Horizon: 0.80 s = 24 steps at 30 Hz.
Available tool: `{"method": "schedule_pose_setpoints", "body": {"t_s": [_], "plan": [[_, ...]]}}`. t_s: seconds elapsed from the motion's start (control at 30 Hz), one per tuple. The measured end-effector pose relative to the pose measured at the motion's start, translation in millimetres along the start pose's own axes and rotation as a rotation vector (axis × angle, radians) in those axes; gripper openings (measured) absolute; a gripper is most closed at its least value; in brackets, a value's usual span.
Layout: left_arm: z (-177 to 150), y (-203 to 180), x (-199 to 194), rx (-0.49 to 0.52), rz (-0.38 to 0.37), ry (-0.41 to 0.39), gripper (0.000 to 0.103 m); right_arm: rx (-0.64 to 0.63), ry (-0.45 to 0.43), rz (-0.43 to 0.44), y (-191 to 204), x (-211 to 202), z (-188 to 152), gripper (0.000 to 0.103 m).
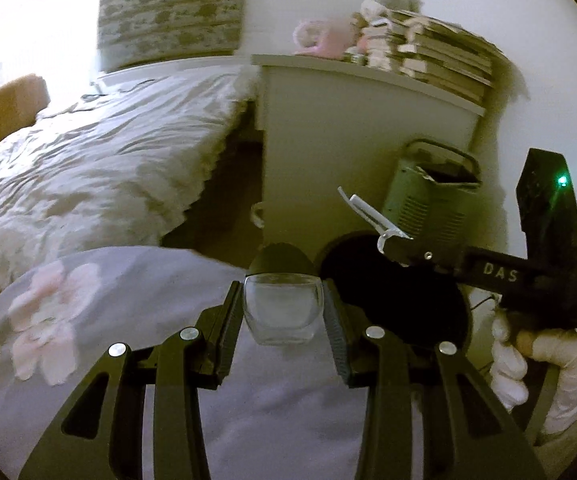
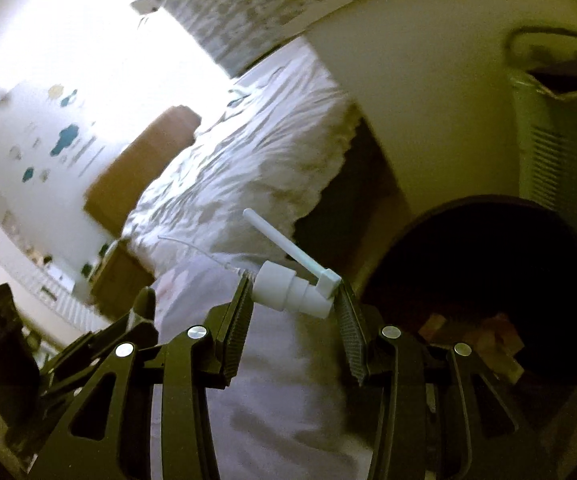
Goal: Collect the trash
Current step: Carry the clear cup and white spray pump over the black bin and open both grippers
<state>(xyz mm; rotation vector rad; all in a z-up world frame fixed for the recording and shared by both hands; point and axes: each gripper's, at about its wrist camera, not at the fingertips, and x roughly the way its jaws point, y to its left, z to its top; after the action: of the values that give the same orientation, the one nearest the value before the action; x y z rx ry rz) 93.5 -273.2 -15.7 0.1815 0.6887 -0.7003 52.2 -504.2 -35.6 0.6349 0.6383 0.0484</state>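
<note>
Trash: a light, rigid plastic pump head [image 2: 288,292] clamped across its collar in the right gripper [image 2: 294,300], near the black bin [image 2: 488,280]. Left gripper [image 1: 284,308] clasps a fragile, slippery glass cup [image 1: 283,307] by its sides.

A bed [image 1: 100,140] with a rumpled white quilt fills the left side of the room, and strong light washes out the wall beyond it. A patterned headboard [image 1: 172,8] stands behind the bed. Just beside the bed is a white cabinet [image 1: 352,128] with a stack of books [image 1: 440,60] and soft toys [image 1: 320,40] on top. A brown cardboard box [image 2: 140,172] sits at the bed's far side.
</note>
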Motion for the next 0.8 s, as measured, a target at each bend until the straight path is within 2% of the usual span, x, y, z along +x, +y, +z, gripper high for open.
{"method": "schedule_pose_setpoints", "body": {"t_s": [0.33, 0.8], "plan": [[5.5, -61.4, 44.7, 0.083, -0.073, 0.055, 0.039, 0.131, -0.026, -0.075, -79.7, -23.5, -3.1, 0.042], [-0.4, -112.0, 98.0, 0.183, -0.105, 0.153, 0.039, 0.236, 0.002, -0.123, -137.1, -24.9, -19.8, 0.043]]}}
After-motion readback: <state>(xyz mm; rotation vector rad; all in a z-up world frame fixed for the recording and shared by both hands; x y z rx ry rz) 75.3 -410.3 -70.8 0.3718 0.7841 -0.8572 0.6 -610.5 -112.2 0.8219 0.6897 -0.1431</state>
